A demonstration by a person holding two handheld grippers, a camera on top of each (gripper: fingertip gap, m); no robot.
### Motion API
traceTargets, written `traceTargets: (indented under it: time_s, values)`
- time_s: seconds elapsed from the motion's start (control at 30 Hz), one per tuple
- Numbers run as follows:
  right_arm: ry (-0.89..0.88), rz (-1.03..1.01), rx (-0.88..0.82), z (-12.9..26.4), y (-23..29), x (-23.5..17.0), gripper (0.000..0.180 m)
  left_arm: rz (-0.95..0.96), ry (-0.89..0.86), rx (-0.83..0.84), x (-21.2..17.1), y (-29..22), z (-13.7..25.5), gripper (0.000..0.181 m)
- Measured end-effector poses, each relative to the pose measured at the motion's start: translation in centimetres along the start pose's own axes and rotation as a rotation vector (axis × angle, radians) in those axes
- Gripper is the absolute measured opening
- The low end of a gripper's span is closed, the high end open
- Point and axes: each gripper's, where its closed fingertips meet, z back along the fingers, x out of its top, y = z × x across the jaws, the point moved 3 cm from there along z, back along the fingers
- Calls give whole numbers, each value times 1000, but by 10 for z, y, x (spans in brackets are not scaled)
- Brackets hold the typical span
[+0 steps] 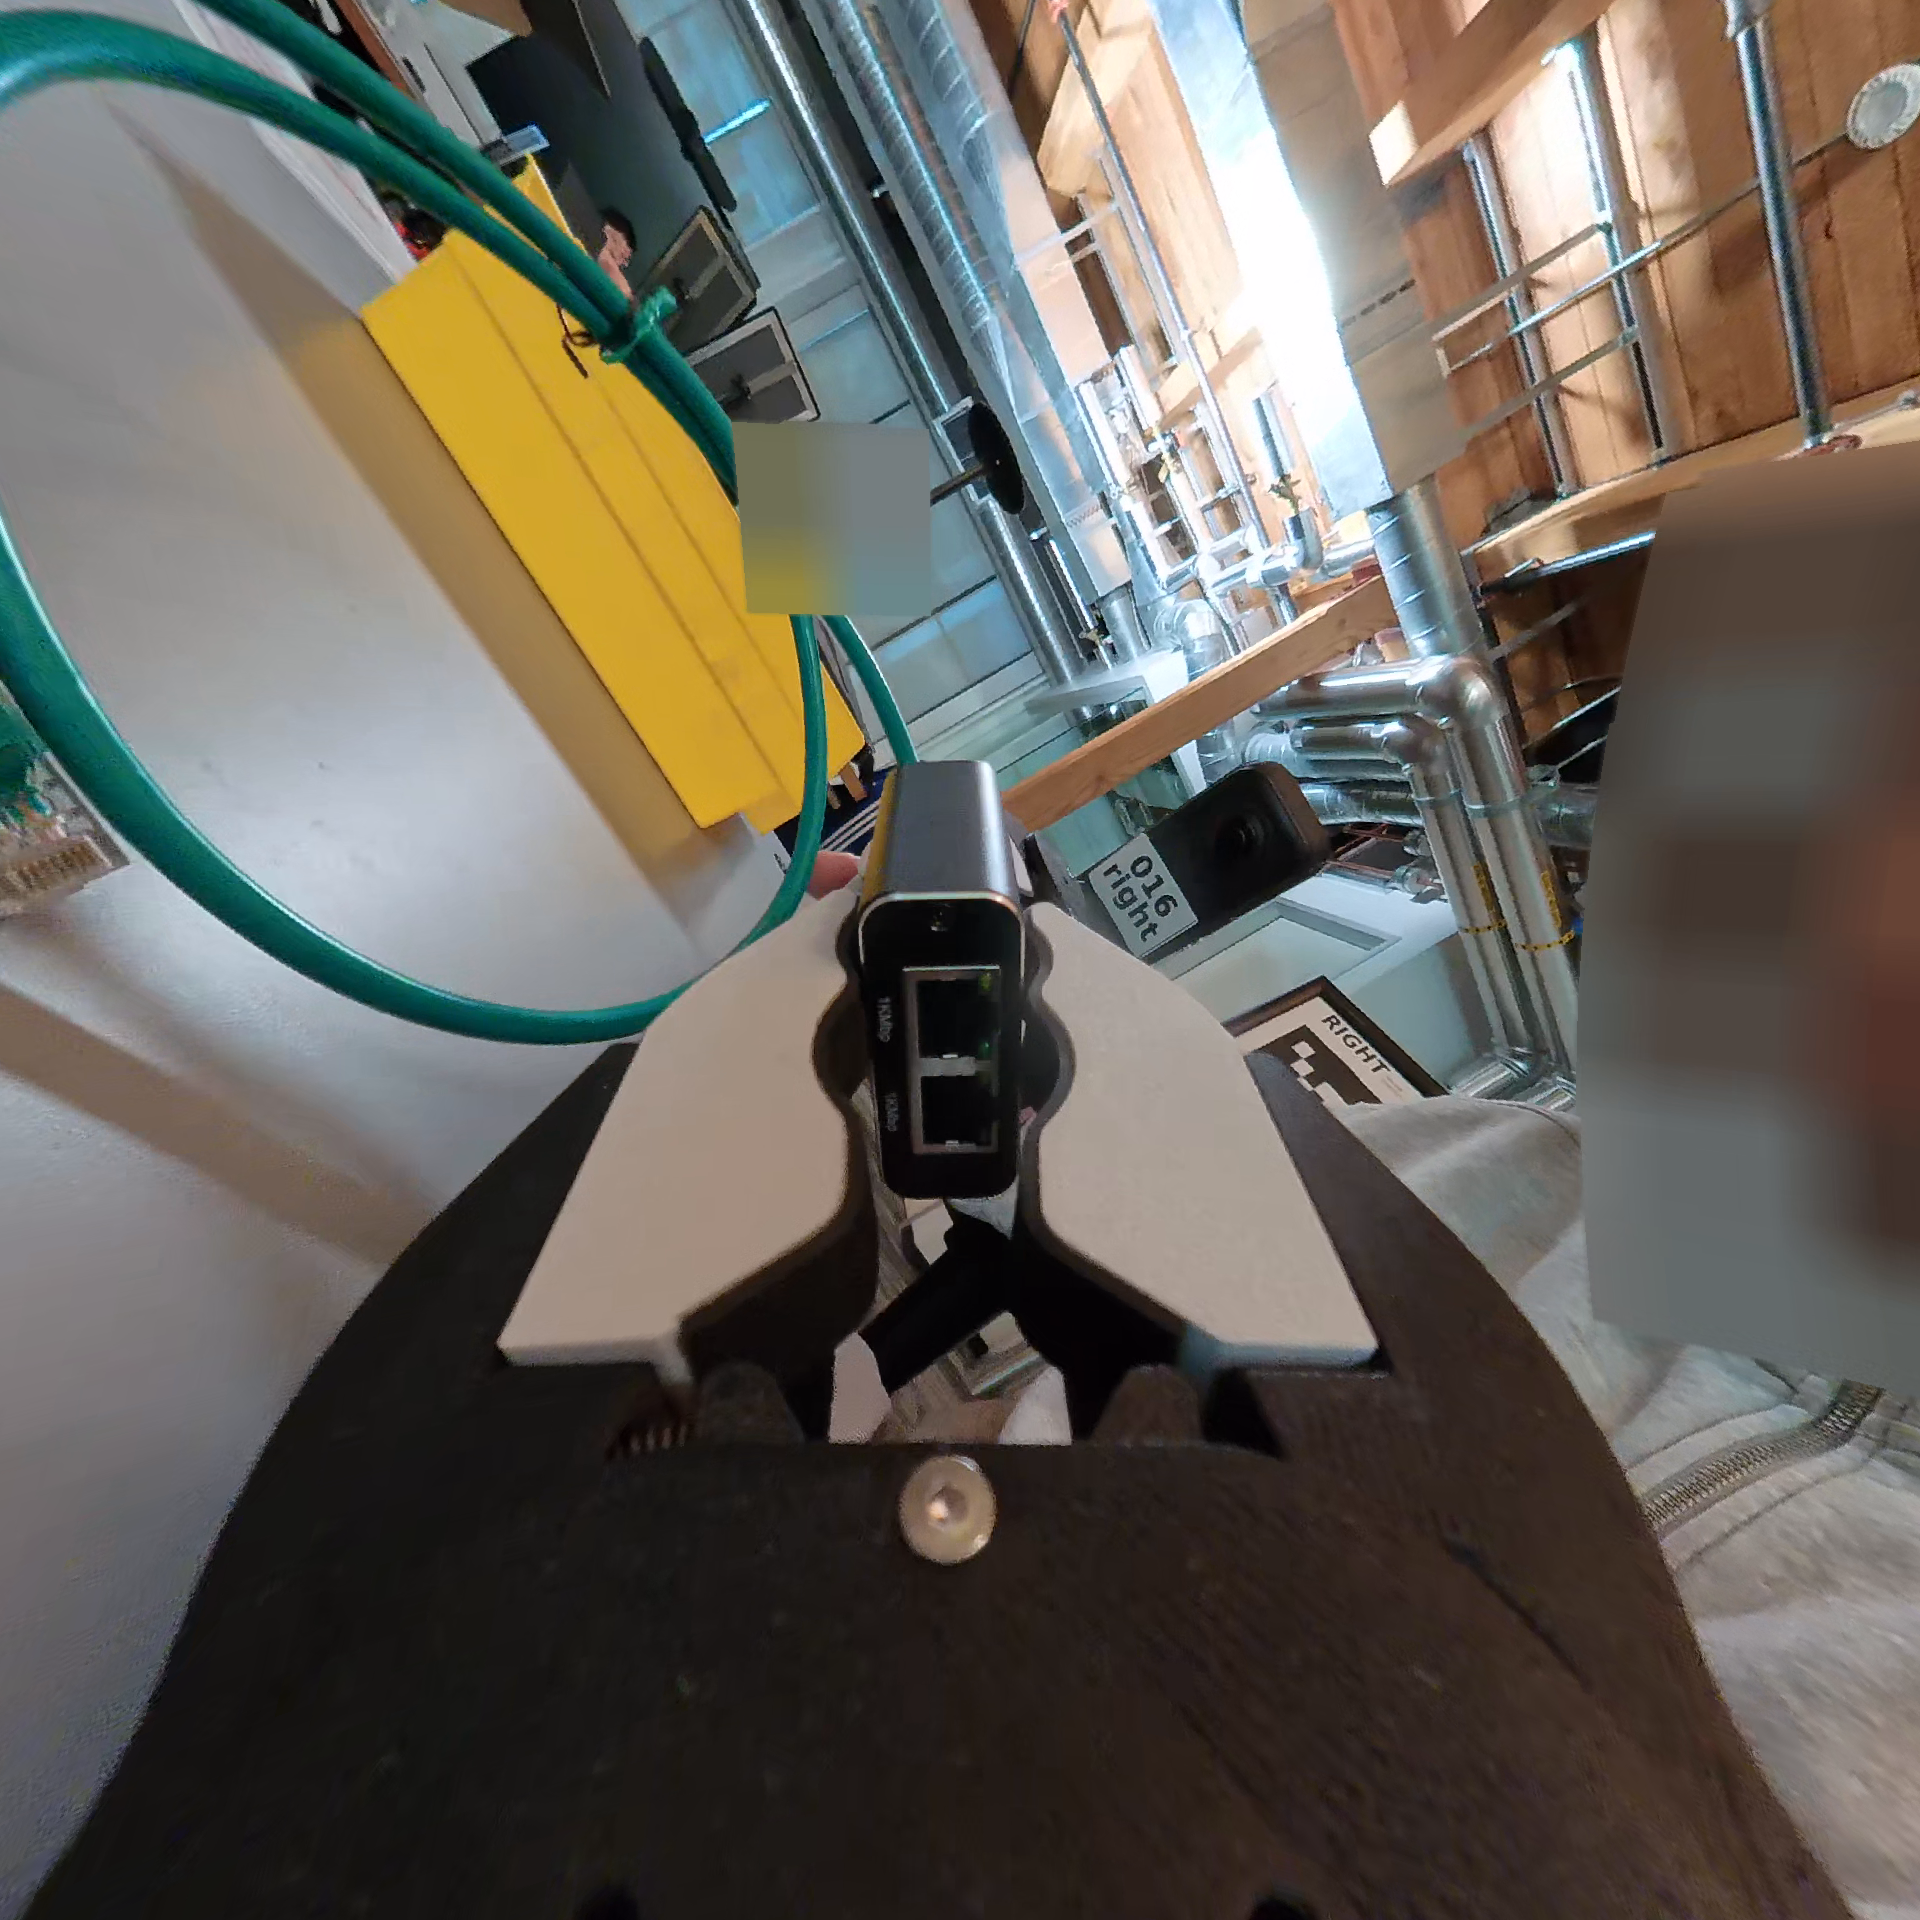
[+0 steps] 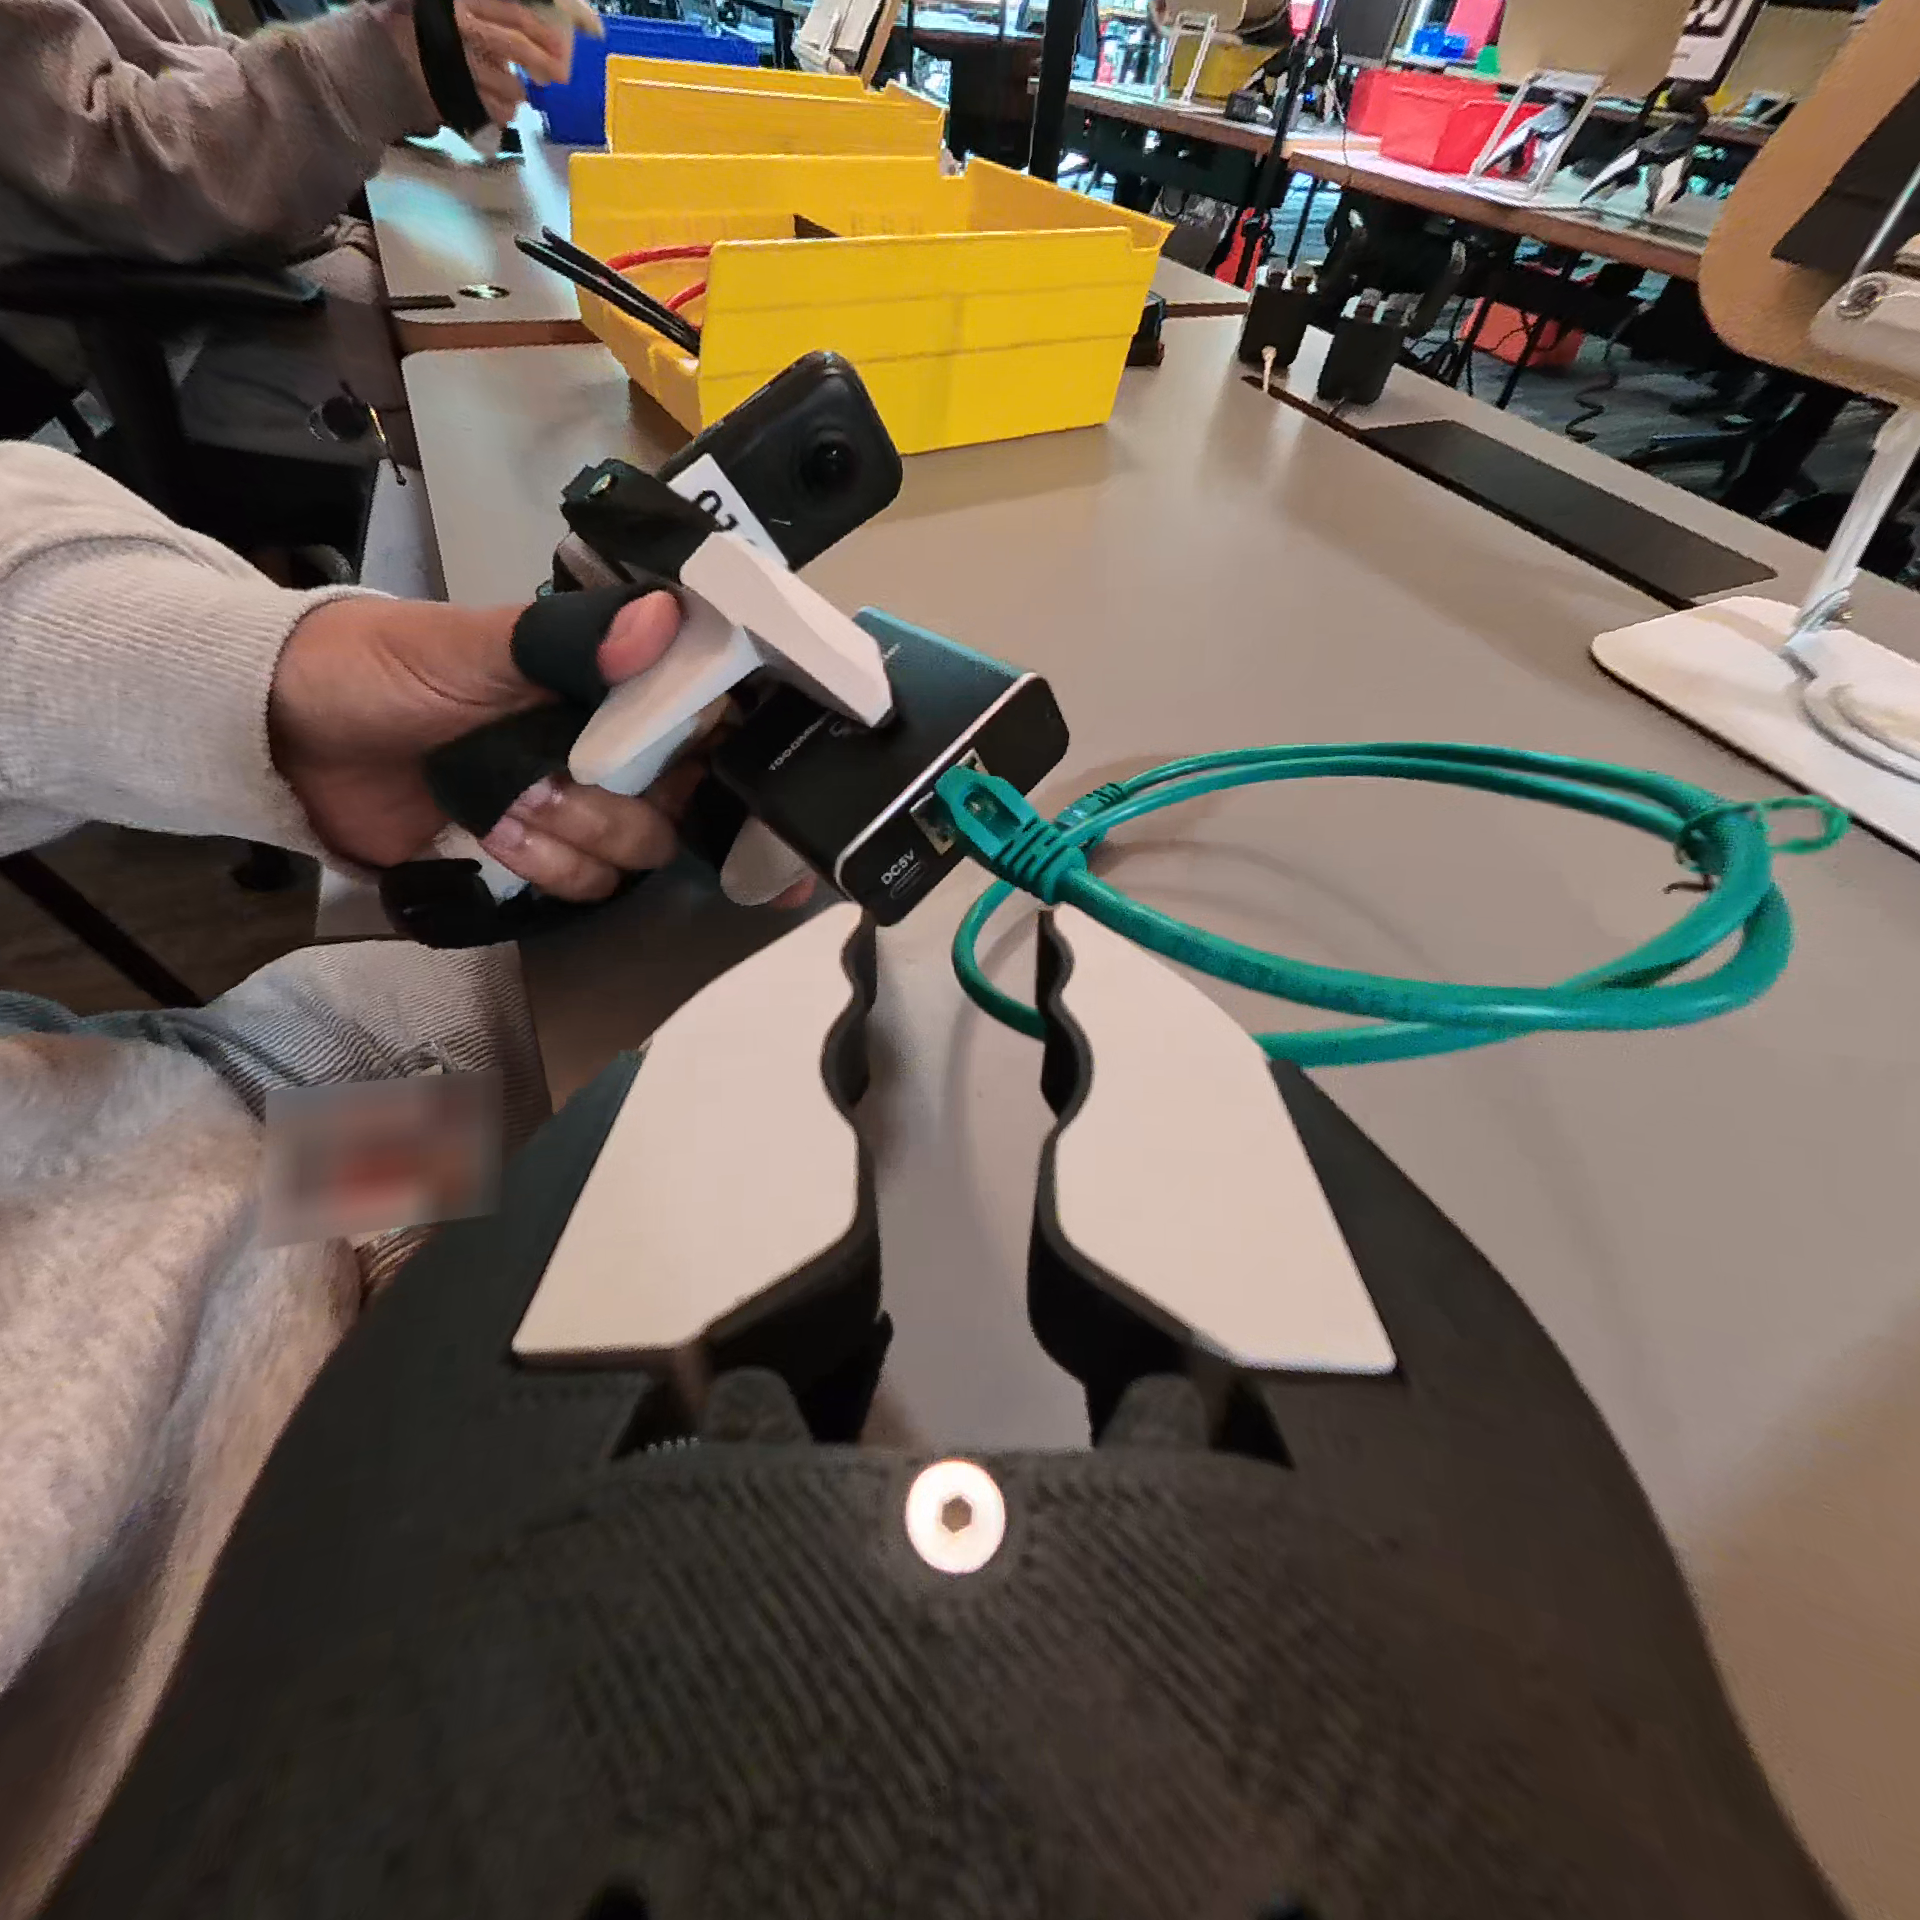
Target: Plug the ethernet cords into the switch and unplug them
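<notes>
Here, in the right wrist view, a hand [image 2: 416, 727] at the left holds the left gripper [image 2: 821, 758], whose white fingers [image 2: 790, 623] clamp the switch [image 2: 894, 769], a dark, smooth metal box held above the table [image 2: 1247, 582]. The lower finger is mostly hidden under the box. A green cord [image 2: 1455, 997] is plugged into 1 port on the switch's near end; its ribbed boot shows, and its tied coil loops right over the table. The right gripper [image 2: 956, 956] is spread wide and grips nothing. Yellow plastic bins [image 2: 935, 312] stand behind. In the left wrist view, the switch [image 1: 940, 1039] shows 2 vacant ports, and a clear plug [image 1: 52, 862] is cut off at the left edge.
</notes>
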Motion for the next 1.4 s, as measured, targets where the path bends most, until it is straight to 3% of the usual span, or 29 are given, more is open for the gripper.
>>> traceTargets:
  time_s: [0.17, 0.4, 0.47, 0.57, 0.8, 0.93, 1.07, 1.2, 1.4]
  values:
    - [-47, -49, 46, 2, 2, 5, 29, -4, 12, -20, 0, -3, 0, 24]
    - [-153, -381, 220, -2, 7, 13, 49, -50, -49, -60, 1, -15, -5, 23]
    - [-154, -446, 245, -7, 12, 13, 48, -69, -26, -49, -4, -14, -9, 24]
    - [-175, -511, 234, -8, 11, 14, 33, -96, 9, -45, -11, -14, -13, 24]
    - [-124, -637, 376, 2, 3, 6, 29, -282, 21, 65, 0, -16, -7, 62]
    - [17, -545, 494, 7, 10, -5, 27, -379, 110, 95, 0, -19, -4, 69]
    - [29, -544, 572, 9, 13, -5, 24, -515, 250, 96, -15, -20, -11, 78]
    - [18, -593, 610, 9, 14, -4, 24, -450, 401, 63, -39, -16, -17, 61]
    - [4, -582, 623, 8, 20, -1, 24, -253, 447, 15, -53, -12, -20, 33]
